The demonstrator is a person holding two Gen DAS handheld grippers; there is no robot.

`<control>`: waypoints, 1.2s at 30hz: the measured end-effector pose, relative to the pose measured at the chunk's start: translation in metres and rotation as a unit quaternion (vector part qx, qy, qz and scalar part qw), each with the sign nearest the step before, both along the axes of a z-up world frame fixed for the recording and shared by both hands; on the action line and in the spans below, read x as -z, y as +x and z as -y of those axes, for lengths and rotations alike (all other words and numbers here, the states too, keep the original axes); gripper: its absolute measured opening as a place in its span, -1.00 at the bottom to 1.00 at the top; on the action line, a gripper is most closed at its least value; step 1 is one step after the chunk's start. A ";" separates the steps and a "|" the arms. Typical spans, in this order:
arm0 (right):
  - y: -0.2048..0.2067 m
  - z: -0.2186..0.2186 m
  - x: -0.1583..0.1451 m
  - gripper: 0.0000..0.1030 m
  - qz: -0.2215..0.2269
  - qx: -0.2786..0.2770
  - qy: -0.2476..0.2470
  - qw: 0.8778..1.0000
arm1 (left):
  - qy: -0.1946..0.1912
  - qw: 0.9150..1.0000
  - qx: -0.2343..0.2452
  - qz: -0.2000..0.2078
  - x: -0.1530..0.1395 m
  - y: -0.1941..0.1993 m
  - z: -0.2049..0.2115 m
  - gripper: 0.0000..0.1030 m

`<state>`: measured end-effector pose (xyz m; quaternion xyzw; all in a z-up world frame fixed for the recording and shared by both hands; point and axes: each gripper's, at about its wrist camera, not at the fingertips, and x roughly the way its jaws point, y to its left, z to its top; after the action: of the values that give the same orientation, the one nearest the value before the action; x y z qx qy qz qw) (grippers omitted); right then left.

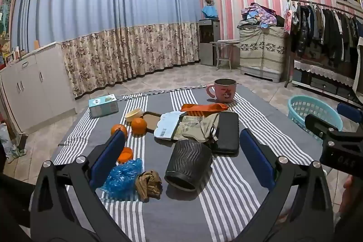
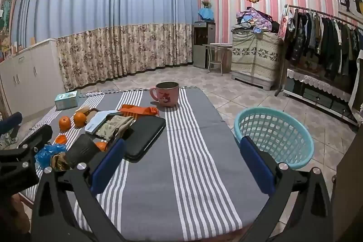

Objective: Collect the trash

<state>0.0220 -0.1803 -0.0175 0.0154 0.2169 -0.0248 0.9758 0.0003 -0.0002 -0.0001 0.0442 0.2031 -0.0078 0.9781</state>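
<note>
Blue crumpled plastic bag [image 1: 123, 175] and a brown wrapper [image 1: 148, 184] lie by the toppled black cup [image 1: 188, 166]. Left gripper [image 1: 181, 160] and right gripper [image 2: 181, 161] both gape empty. Reaching low could knock the cup rolling, missing the teal basket [image 2: 272, 135].

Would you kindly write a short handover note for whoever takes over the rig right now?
Left gripper: open, empty, above the clutter.
Right gripper: open, empty, above bare striped cloth.
Trash on the table: blue plastic bag, crumpled brown wrapper, orange peel, orange packet.
Teal basket stands on the floor right of the table, apparently empty.
Done: nothing yet.
Left: move every scrap into the basket.
</note>
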 end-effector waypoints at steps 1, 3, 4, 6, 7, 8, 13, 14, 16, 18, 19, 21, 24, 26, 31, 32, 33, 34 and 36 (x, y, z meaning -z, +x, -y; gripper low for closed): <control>0.000 0.000 0.000 0.91 -0.001 0.000 -0.001 1.000 | 0.003 1.000 0.000 -0.002 0.000 0.001 0.001 0.90; 0.000 0.000 0.000 0.91 0.002 0.000 0.001 1.000 | 0.000 1.000 -0.001 0.003 0.000 0.000 0.000 0.90; 0.000 0.000 0.000 0.92 0.001 0.000 0.000 1.000 | -0.001 1.000 -0.001 0.003 0.000 0.000 0.000 0.90; -0.001 0.000 0.000 0.91 0.003 0.000 0.001 1.000 | -0.002 1.000 -0.002 0.003 0.000 -0.001 0.001 0.90; -0.001 0.001 -0.001 0.91 0.004 0.000 0.001 1.000 | -0.001 1.000 -0.003 0.002 0.001 0.001 -0.003 0.90; -0.001 0.001 -0.001 0.91 0.004 -0.001 0.001 1.000 | -0.001 1.000 -0.004 0.001 -0.001 0.003 -0.007 0.90; -0.001 0.001 -0.001 0.92 0.003 0.000 0.001 1.000 | -0.001 1.000 -0.006 0.002 0.003 0.005 -0.008 0.90; -0.001 0.001 -0.001 0.92 0.003 0.000 0.002 1.000 | 0.001 1.000 -0.008 0.001 0.003 0.005 -0.006 0.90; -0.001 0.000 -0.001 0.92 0.004 0.001 -0.002 1.000 | 0.003 1.000 -0.008 0.001 0.002 0.004 -0.007 0.90; -0.001 0.001 0.000 0.91 0.003 0.001 -0.001 1.000 | 0.005 1.000 -0.009 0.002 0.000 0.003 -0.004 0.90; -0.001 0.001 -0.001 0.91 0.003 0.002 -0.002 1.000 | 0.005 1.000 -0.009 0.001 0.000 0.003 -0.004 0.90; -0.001 0.001 0.000 0.92 0.003 0.002 -0.003 1.000 | -0.001 1.000 -0.009 0.000 0.000 0.004 -0.005 0.90; -0.001 0.001 0.001 0.91 0.005 0.002 -0.001 1.000 | -0.004 1.000 -0.008 0.000 -0.001 0.003 -0.006 0.90; -0.001 0.003 -0.003 0.92 0.005 0.001 -0.002 1.000 | -0.002 1.000 -0.010 0.003 -0.002 0.002 -0.006 0.90; -0.001 0.002 -0.003 0.91 0.005 0.002 -0.003 1.000 | -0.003 1.000 -0.008 0.002 -0.002 0.001 -0.007 0.90; -0.001 0.002 -0.003 0.91 0.005 0.001 -0.002 1.000 | -0.002 1.000 -0.008 0.002 -0.002 0.000 -0.006 0.90; -0.001 0.003 -0.004 0.91 0.004 0.001 -0.002 1.000 | -0.002 1.000 -0.009 0.002 -0.002 0.001 -0.007 0.90; -0.001 0.003 -0.004 0.91 0.004 0.001 -0.002 1.000 | -0.003 1.000 -0.008 0.001 -0.002 0.001 -0.007 0.90; 0.000 0.006 -0.004 0.92 0.005 0.001 -0.002 1.000 | -0.004 1.000 -0.006 0.001 -0.002 0.000 -0.008 0.90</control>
<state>0.0218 -0.1865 -0.0137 0.0134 0.2116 -0.0264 0.9769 0.0007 0.0075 0.0017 0.0386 0.2024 -0.0024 0.9785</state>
